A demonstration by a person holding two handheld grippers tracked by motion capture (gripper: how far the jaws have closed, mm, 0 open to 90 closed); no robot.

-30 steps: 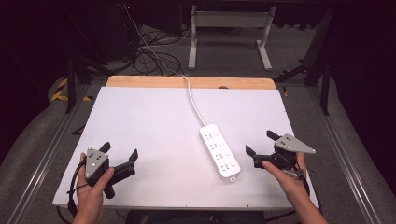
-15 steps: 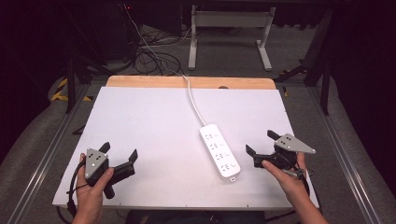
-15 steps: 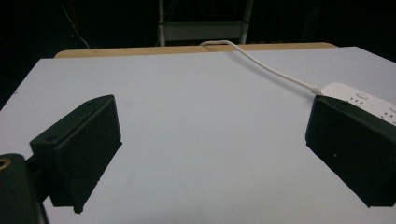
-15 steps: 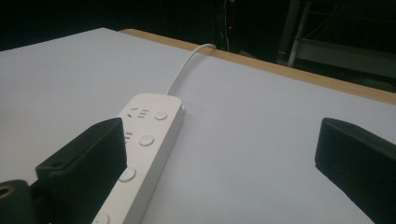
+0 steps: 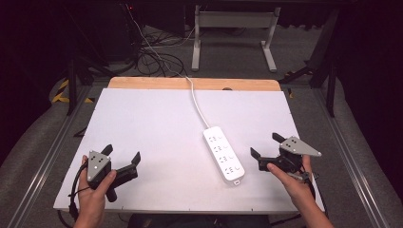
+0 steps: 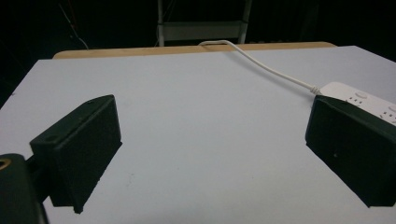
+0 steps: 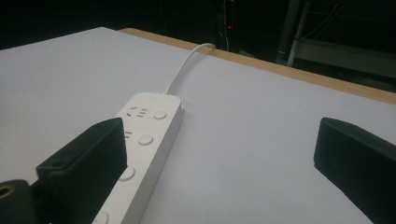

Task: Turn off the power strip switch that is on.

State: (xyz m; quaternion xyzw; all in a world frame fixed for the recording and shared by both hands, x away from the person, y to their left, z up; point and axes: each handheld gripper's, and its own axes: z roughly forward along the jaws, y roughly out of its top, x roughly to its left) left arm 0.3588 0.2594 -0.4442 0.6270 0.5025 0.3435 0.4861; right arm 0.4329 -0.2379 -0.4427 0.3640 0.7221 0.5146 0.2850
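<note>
White power strip (image 5: 224,155) lies flat on the tabletop (image 5: 157,118), right of centre, nearer the near edge than the far one. Long axis runs from far-left to near-right, sockets face up. Its white cord (image 5: 196,102) leaves the far end, curves toward the far edge and drops over the bare wooden strip (image 5: 142,83) there.

Right gripper (image 5: 266,148) sits near the near right corner, held in the person's right hand (image 5: 290,178), jaws spread wide, nothing between them. It is just beside the near end of the power strip, not touching. Grey three-cornered plate on top. In the right gripper view the power strip (image 7: 140,149) runs up past the left jaw, partly behind it, with round buttons and socket slots visible; the cord (image 7: 184,65) heads to the far edge. The right jaw is over bare white surface.

Left gripper (image 5: 122,156) sits near the near left corner, held in the left hand (image 5: 92,194), jaws also wide apart and empty, well apart from the power strip. Black cable loops off the near edge beside the hand. In the left gripper view the far end of the power strip (image 6: 359,95) peeks above the right jaw, cord (image 6: 266,67) arching to the far edge; bare tabletop (image 6: 201,140) between the jaws.

Beyond the far edge: dark floor with tangled cables (image 5: 157,52) and a metal frame (image 5: 233,28).
</note>
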